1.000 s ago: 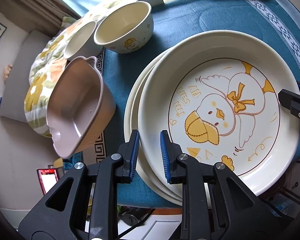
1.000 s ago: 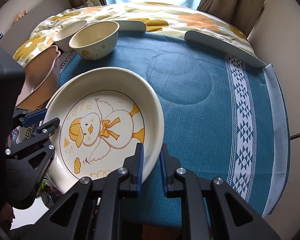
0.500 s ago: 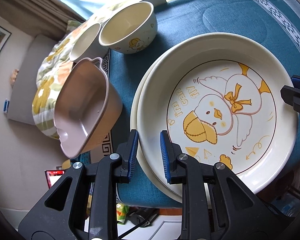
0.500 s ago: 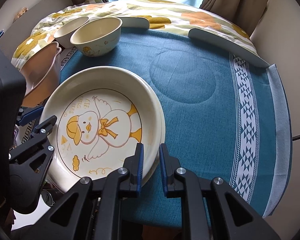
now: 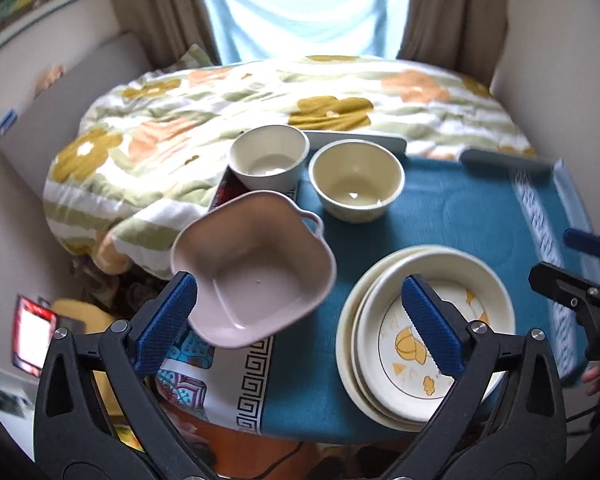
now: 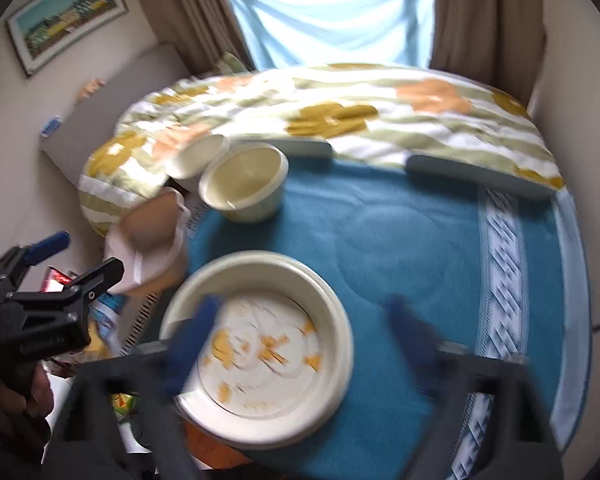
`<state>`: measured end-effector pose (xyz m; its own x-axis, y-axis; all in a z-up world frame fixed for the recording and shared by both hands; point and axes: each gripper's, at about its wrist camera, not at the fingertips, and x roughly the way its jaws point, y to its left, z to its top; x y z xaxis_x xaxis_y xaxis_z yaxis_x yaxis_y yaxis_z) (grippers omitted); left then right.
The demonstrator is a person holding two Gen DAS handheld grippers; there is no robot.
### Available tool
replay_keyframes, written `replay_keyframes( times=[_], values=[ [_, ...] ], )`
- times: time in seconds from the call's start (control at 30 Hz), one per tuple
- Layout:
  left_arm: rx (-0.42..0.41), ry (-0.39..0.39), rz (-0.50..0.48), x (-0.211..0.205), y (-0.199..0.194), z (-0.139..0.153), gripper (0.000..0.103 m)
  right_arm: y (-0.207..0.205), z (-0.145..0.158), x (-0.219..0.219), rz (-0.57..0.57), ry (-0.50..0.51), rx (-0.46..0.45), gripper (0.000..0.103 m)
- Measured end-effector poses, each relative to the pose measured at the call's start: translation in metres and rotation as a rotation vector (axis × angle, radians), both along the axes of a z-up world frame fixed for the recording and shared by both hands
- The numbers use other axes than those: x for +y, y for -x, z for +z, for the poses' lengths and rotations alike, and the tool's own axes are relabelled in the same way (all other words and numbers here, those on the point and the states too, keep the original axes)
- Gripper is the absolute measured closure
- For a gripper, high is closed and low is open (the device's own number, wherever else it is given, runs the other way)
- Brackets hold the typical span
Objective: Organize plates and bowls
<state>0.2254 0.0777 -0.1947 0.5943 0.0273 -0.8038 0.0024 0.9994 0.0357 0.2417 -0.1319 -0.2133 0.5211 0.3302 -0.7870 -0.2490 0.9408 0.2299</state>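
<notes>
Both the left gripper (image 5: 300, 316) and the right gripper (image 6: 300, 344) hang spread wide and empty above the duck-print plate (image 5: 436, 328), stacked on other plates at the blue-clothed table's (image 5: 480, 216) near edge, bowls nearer its far left corner.

From my feed, the table (image 5: 480, 216) wore a teal cloth (image 5: 428, 220), and directly on it sat a stack of cream plates (image 5: 440, 276), a yellowish bowl (image 5: 357, 186) and a pink square dish (image 5: 256, 268) overhanging the left edge. A white bowl (image 5: 269, 156) stood at the far-left corner, possibly on a patterned mat. Behind the table lay a floral quilt (image 5: 220, 108).
</notes>
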Motion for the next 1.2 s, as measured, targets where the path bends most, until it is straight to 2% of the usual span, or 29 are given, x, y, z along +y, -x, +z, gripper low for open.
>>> replay_keyframes(
  times=[0.07, 0.1, 0.17, 0.3, 0.43, 0.63, 0.73, 0.77, 1.0, 1.03, 1.1, 1.17, 1.2],
  values=[
    [0.014, 0.069, 0.057, 0.024, -0.002, 0.001, 0.001, -0.009, 0.006, 0.015, 0.068, 0.015, -0.015, 0.0],
    [0.028, 0.08, 0.099, 0.037, -0.004, 0.0, 0.001, -0.014, 0.007, 0.024, 0.111, 0.031, -0.006, 0.0],
    [0.048, 0.063, 0.176, 0.059, -0.006, -0.007, 0.001, -0.025, 0.009, 0.043, 0.173, 0.053, -0.008, 0.0],
    [0.046, 0.047, 0.263, 0.094, -0.006, -0.013, 0.001, -0.04, 0.008, 0.077, 0.228, 0.064, -0.039, 0.0],
    [0.058, 0.037, 0.3, 0.121, -0.01, -0.022, 0.001, -0.061, -0.012, 0.115, 0.273, 0.075, 0.021, 0.0],
    [0.093, 0.106, 0.279, 0.141, -0.022, -0.04, 0.001, -0.085, -0.044, 0.149, 0.285, 0.094, 0.108, 0.0],
    [0.104, 0.164, 0.28, 0.147, -0.029, -0.053, 0.001, -0.095, -0.056, 0.159, 0.287, 0.104, 0.125, 0.0],
    [0.109, 0.212, 0.258, 0.149, -0.031, -0.058, 0.001, -0.099, -0.06, 0.162, 0.285, 0.108, 0.131, 0.0],
    [0.177, 0.46, 0.199, 0.161, -0.045, -0.095, 0.002, -0.111, -0.088, 0.179, 0.296, 0.141, 0.193, 0.022],
    [0.19, 0.485, 0.197, 0.162, -0.048, -0.099, 0.005, -0.112, -0.092, 0.181, 0.295, 0.143, 0.199, 0.024],
    [0.231, 0.512, 0.179, 0.16, -0.055, -0.108, 0.016, -0.114, -0.097, 0.182, 0.292, 0.141, 0.209, 0.034],
    [0.266, 0.512, 0.16, 0.156, -0.059, -0.116, 0.045, -0.115, -0.101, 0.181, 0.284, 0.135, 0.22, 0.039],
    [0.279, 0.51, 0.153, 0.154, -0.061, -0.119, 0.05, -0.115, -0.102, 0.181, 0.279, 0.132, 0.224, 0.044]
  ],
)
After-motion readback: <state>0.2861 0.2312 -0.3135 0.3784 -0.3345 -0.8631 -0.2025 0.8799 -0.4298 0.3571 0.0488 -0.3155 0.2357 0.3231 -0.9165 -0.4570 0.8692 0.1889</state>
